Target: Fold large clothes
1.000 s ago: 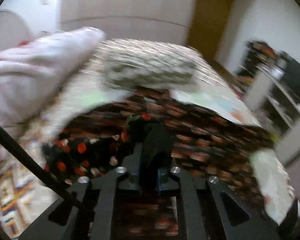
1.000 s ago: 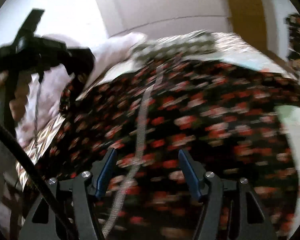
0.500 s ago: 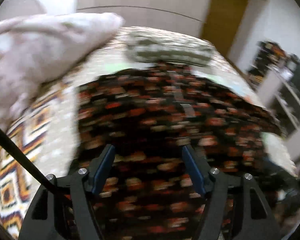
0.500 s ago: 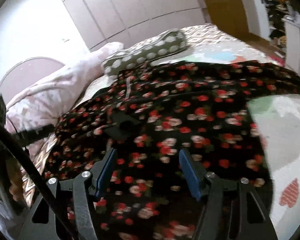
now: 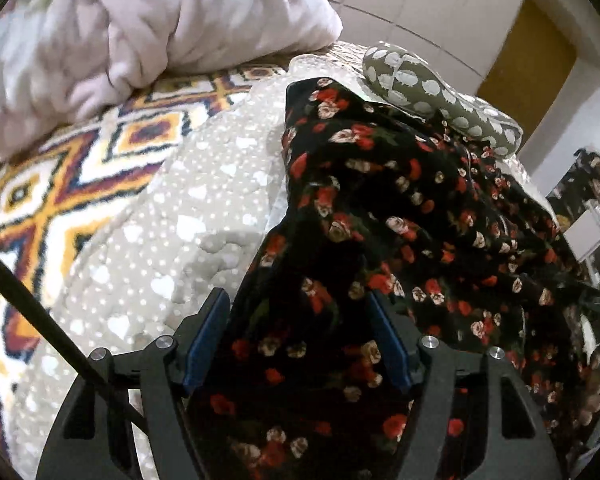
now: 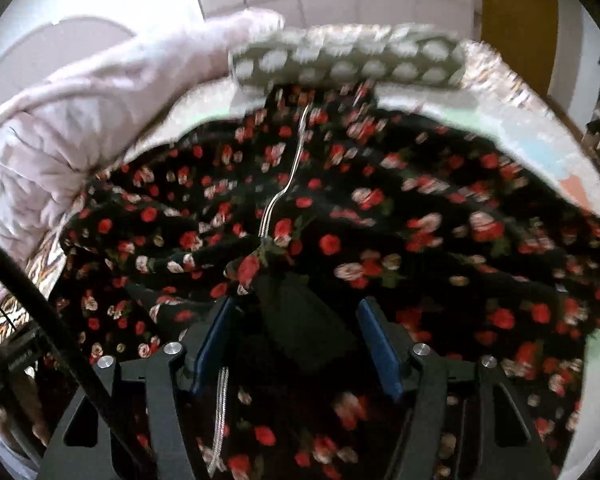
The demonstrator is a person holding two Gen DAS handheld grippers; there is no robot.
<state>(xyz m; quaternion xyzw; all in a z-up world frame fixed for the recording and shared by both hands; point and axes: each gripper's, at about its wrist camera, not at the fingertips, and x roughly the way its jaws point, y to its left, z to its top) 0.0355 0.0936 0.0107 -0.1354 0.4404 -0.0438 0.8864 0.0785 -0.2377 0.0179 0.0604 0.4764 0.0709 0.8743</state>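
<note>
The black floral garment (image 5: 400, 216) lies rumpled across the bed, on a beige heart-print blanket (image 5: 188, 220). To the garment's left the blanket is bare, and beyond that a geometric-patterned cover (image 5: 60, 184) runs to the bed's left edge. A pink quilt (image 5: 140, 20) is heaped at the far left corner, and a green polka-dot pillow (image 5: 432, 88) lies along the far edge, touching the garment's top. In the right wrist view pale bedding (image 6: 572, 168) is bare along the right edge.

The left gripper (image 5: 298, 336) is released, its jaws spread wide after having just opened; the garment's left hem lies between and under its blue pads (image 5: 206, 336), which do not pinch it.

The right gripper (image 6: 296, 344) has just been closing, yet its pads stand apart from the dark bunched fold between them, so nothing is grasped. A thin silvery cord (image 6: 284, 192) runs down the garment toward that gripper.
</note>
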